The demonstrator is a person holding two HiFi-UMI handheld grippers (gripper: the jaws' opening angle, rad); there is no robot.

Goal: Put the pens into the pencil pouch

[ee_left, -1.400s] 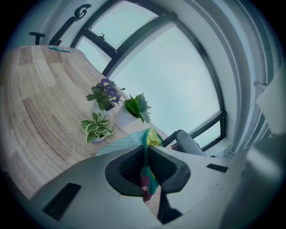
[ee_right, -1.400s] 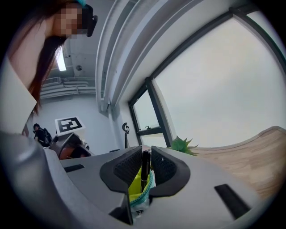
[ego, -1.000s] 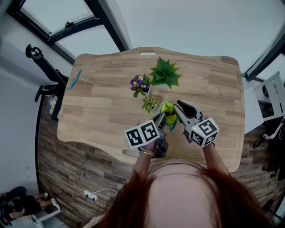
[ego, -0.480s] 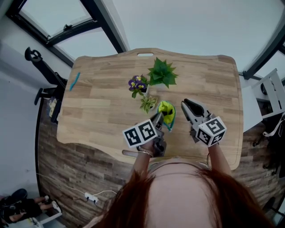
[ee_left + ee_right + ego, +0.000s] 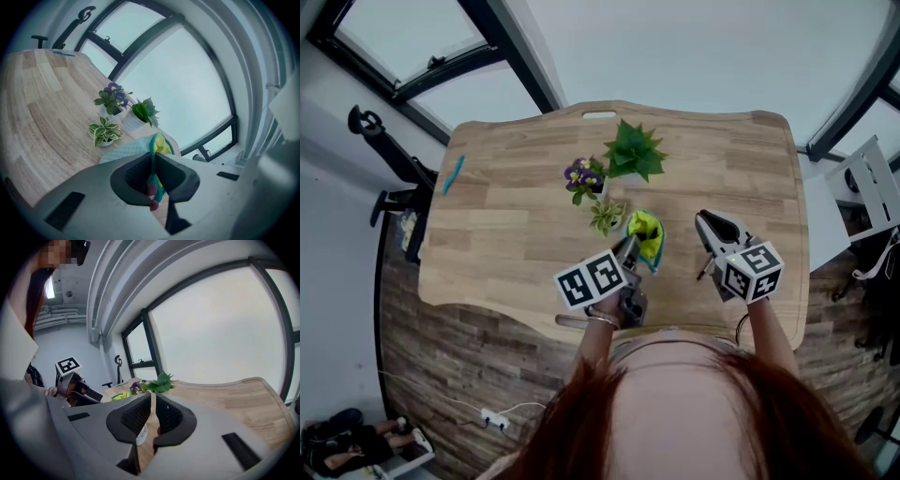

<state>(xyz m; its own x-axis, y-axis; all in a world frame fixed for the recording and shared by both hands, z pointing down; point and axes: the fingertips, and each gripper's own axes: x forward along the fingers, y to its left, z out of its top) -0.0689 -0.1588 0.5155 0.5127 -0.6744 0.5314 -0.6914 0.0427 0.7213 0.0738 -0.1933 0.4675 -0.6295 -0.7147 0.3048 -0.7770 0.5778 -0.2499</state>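
The pencil pouch (image 5: 647, 231) lies on the wooden table (image 5: 506, 225), pale teal outside with a yellow lining (image 5: 161, 142). My left gripper (image 5: 630, 251) is shut on its teal zipper edge (image 5: 152, 154) and holds the mouth up. My right gripper (image 5: 711, 223) hovers to the right of the pouch, apart from it. Its jaws (image 5: 153, 401) are closing to a narrow gap with nothing between them. One teal pen (image 5: 453, 174) lies far off at the table's left edge, also seen in the left gripper view (image 5: 63, 53).
Three small potted plants stand just beyond the pouch: purple flowers (image 5: 581, 176), a spiky green one (image 5: 634, 152) and a striped-leaf one (image 5: 605, 217). A black chair (image 5: 380, 141) stands off the table's left side. Windows lie past the far edge.
My right gripper has drawn away from the pouch to the right and its jaws have narrowed. The left gripper has kept its hold on the pouch edge.
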